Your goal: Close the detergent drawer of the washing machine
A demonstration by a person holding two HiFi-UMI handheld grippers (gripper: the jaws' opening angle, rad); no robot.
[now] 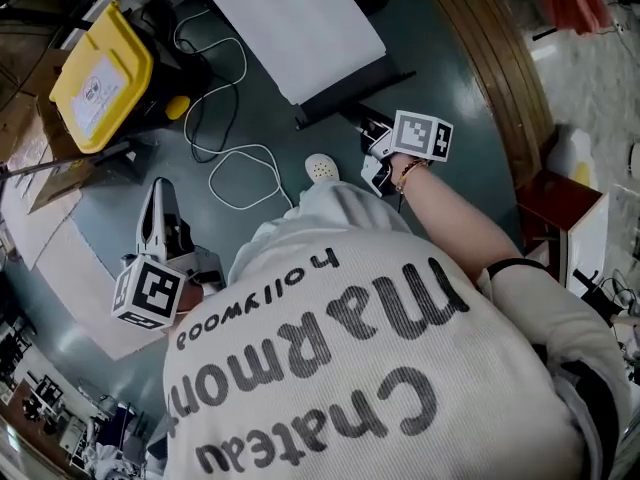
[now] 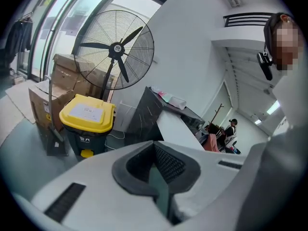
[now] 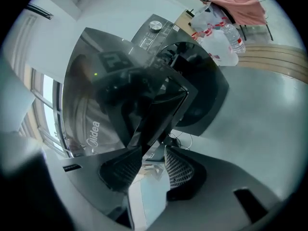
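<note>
- At the far left, a yellow-lidded bin (image 1: 100, 73) is standing on the floor. It is playing no part in the task.
- The left gripper (image 1: 155, 200) is hanging low at the person's left side, well apart from the machine. Its jaws are lying together with nothing between them, and it is pointing toward the bin and a big fan (image 2: 115, 49).
- A white cable (image 1: 240, 163) is lying in loops on the floor between the left gripper and the machine.
- The washing machine (image 3: 86, 114) is standing ahead of the person, and its dark front is filling the right gripper view. A control panel (image 3: 163, 32) with a round knob (image 3: 155, 25) is running along its upper front.
- The detergent drawer is sitting in that panel strip, as I judge it. The front is dark and reflecting, so I cannot tell how far the drawer is standing out.
- The right gripper (image 3: 149, 153) is reaching toward the machine front, near it but not touching it. Its jaws are standing wide apart and are holding nothing.
- The approach seems to be the step in hand, and the push is not yet made. The next move is calling for the right gripper to meet the drawer face squarely and press it straight in until it is flush. A skewed push could jam it.
- At the far right, some plastic bottles (image 3: 219, 40) are standing beside the machine, out of the way.
</note>
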